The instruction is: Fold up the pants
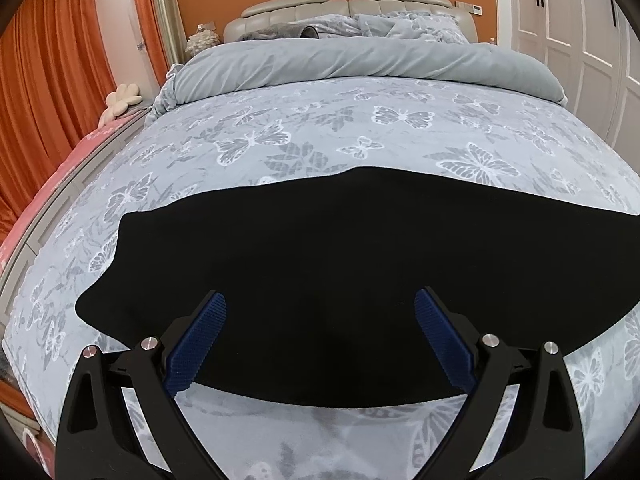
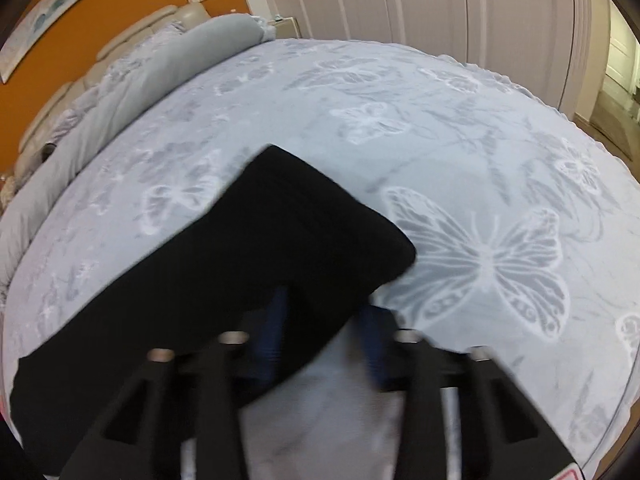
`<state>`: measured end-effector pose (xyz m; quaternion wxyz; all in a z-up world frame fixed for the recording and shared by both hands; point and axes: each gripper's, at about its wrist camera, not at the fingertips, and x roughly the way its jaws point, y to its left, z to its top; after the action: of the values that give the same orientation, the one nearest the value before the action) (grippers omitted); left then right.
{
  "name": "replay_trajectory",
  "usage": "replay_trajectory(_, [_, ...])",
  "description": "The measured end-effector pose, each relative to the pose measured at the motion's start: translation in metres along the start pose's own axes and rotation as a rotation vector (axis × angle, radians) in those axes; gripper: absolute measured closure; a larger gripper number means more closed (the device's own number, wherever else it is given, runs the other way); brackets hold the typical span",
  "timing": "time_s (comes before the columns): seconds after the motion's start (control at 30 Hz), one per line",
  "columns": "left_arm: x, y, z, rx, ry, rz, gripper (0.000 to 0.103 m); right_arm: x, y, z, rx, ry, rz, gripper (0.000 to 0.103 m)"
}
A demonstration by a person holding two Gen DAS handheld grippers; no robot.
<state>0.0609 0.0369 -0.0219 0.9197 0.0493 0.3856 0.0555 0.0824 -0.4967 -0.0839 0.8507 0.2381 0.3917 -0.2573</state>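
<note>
The black pants [image 1: 320, 264] lie flat across the bed [image 1: 304, 128], stretching from left to right. My left gripper [image 1: 320, 308] hovers over their near edge with its blue pads [image 1: 200, 340] wide apart and nothing between them. In the right wrist view the pants [image 2: 224, 264] end in a squared-off edge near the middle of the bed. My right gripper [image 2: 324, 304] is at that end; the frame is blurred. Its jaws stand partly apart, with the cloth edge lying over the left blue pad [image 2: 272, 328].
A rolled grey duvet [image 1: 360, 64] and pillows [image 1: 404, 24] lie at the headboard end. Orange curtains [image 1: 52, 92] and a pink bench [image 1: 60, 172] stand at the left. White wardrobe doors [image 2: 420, 0] stand beyond the bed's far side.
</note>
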Motion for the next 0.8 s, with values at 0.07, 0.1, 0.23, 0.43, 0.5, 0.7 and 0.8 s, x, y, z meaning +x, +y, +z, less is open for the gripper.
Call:
replay_trajectory(0.07, [0.000,0.001,0.001,-0.007,0.001,0.002,0.009,-0.004,0.007,0.001,-0.026,-0.013,-0.018,0.092])
replay_trajectory(0.1, [0.000,0.002,0.001,-0.012,0.003,0.000,0.009,-0.005,0.009,0.000,-0.036,-0.015,-0.028,0.092])
replay_trajectory(0.23, [-0.001,0.004,0.001,-0.022,0.003,0.002,0.009,-0.002,0.011,-0.003,-0.059,-0.009,-0.059,0.085])
replay_trajectory(0.43, [0.000,0.003,0.000,-0.018,0.006,0.010,0.009,-0.001,0.013,-0.005,-0.070,-0.017,-0.105,0.066])
replay_trajectory(0.5, [0.001,0.001,0.000,-0.015,0.008,0.012,0.009,-0.001,0.007,-0.004,-0.045,-0.023,-0.117,0.042])
replay_trajectory(0.7, [0.002,0.000,-0.001,-0.013,0.009,0.012,0.009,0.008,-0.017,-0.002,0.085,-0.023,-0.021,0.019])
replay_trajectory(0.8, [0.002,0.000,0.000,-0.011,0.009,0.013,0.009,0.013,-0.013,0.005,0.081,-0.040,-0.004,0.051])
